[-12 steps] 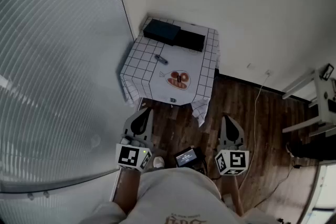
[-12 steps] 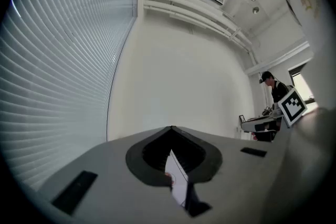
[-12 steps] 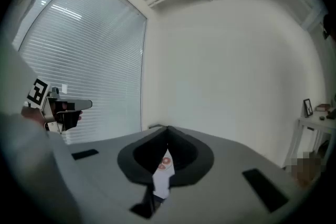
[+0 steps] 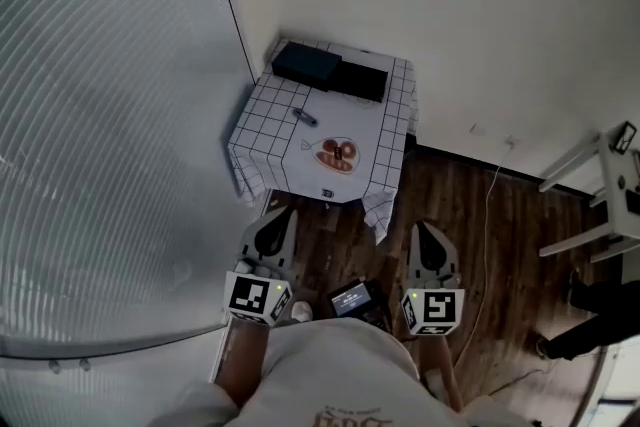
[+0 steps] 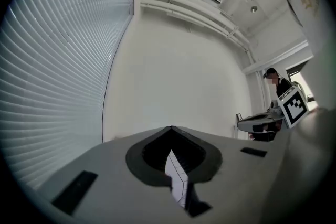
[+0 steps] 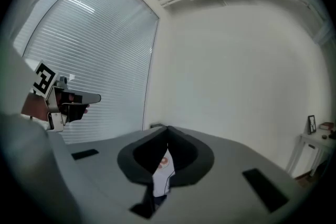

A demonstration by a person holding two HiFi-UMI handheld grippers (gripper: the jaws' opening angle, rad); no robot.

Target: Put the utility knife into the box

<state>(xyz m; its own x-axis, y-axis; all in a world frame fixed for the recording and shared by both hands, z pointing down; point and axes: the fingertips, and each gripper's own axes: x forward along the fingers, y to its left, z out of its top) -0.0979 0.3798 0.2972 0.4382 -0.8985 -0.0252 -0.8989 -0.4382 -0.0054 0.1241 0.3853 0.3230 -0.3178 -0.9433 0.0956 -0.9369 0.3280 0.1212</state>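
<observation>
Left gripper [image 4: 278, 215] and right gripper [image 4: 425, 228] fingers are shut and empty, well short of the white-checked table [image 4: 268, 143], so I'd step in and open over the slim grey utility knife [image 4: 305, 116] mid-table, dark flat box [image 4: 330, 71] along the far edge

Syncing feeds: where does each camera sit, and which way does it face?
Head view: on the person's head, looking steeply down at the table; shirt, left gripper, right gripper show.
Left gripper view: on that gripper, level along its shut jaws toward the wall.
Right gripper view: likewise.
Shared: both glimpse the table between their jaws.
</observation>
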